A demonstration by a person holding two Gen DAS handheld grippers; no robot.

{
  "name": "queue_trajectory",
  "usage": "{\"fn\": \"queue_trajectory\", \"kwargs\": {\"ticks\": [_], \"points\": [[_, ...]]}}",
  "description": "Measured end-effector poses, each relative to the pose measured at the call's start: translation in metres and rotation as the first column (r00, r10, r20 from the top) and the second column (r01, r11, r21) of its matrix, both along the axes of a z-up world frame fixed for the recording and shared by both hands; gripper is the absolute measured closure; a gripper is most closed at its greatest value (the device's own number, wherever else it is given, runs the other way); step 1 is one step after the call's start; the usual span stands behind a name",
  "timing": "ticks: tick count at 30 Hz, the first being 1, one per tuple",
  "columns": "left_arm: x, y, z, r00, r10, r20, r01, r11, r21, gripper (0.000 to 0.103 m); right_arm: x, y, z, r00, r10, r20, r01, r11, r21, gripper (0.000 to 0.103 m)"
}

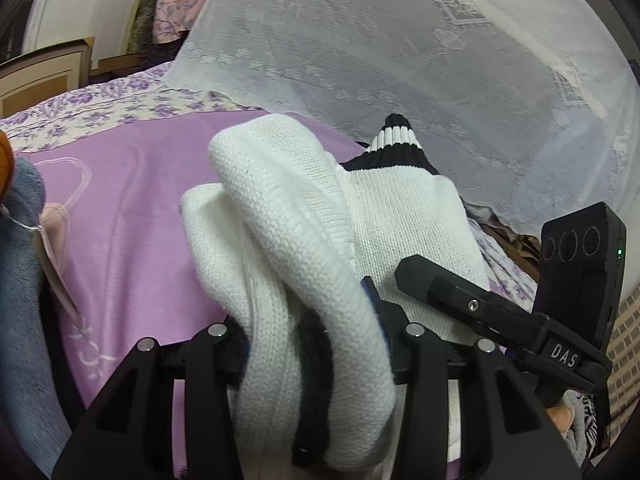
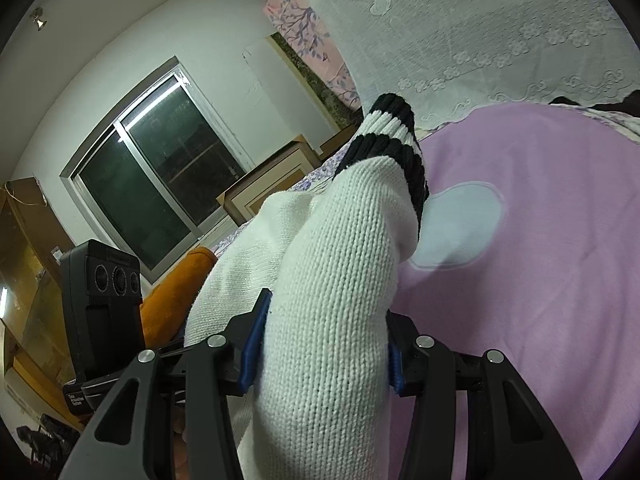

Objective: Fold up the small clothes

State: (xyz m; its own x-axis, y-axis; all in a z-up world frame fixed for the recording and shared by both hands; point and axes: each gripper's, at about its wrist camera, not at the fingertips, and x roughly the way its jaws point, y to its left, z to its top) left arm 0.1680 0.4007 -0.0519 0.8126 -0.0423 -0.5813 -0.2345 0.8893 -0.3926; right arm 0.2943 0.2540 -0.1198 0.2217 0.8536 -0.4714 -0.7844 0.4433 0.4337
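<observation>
Left gripper (image 1: 312, 336) is clamped on a thick bunch of the white knit sweater (image 1: 288, 216), with a black trim fold caught in the same pinch, so this looks like mid-carry of a fold: the garment is lifted off the purple bedspread (image 1: 132, 208) with both ends held. In the left wrist view the right gripper (image 1: 404, 276) sits just beside the knit on the right, and the striped cuff (image 1: 394, 140) pokes up behind. Toward the bed's left edge there's a blue fleece thing (image 1: 24, 240) and something orange, so I'd keep the fold away from that side. Right wrist view: the right gripper (image 2: 324, 344) is also squeezed on the sweater (image 2: 340, 264), 2 blue pads (image 2: 256, 340) pressing a fat roll of knit. Ahead is open purple bedspread (image 2: 540, 240) with a pale patch (image 2: 460, 224), lace curtain (image 2: 480, 32) along the far edge. My guess for the next move: lay it onto that open middle, both hands lowering evenly.
</observation>
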Motion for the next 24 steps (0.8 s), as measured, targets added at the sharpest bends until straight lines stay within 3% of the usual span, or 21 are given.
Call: {"fn": "queue_trajectory", "kwargs": {"ticks": [24], "points": [[0.016, 0.041, -0.029, 0.979, 0.167, -0.114, -0.162, 0.985, 0.054, 0.061, 0.036, 0.063, -0.044, 0.994, 0.054, -0.091, -0.058, 0.998, -0.039, 0.053]]}}
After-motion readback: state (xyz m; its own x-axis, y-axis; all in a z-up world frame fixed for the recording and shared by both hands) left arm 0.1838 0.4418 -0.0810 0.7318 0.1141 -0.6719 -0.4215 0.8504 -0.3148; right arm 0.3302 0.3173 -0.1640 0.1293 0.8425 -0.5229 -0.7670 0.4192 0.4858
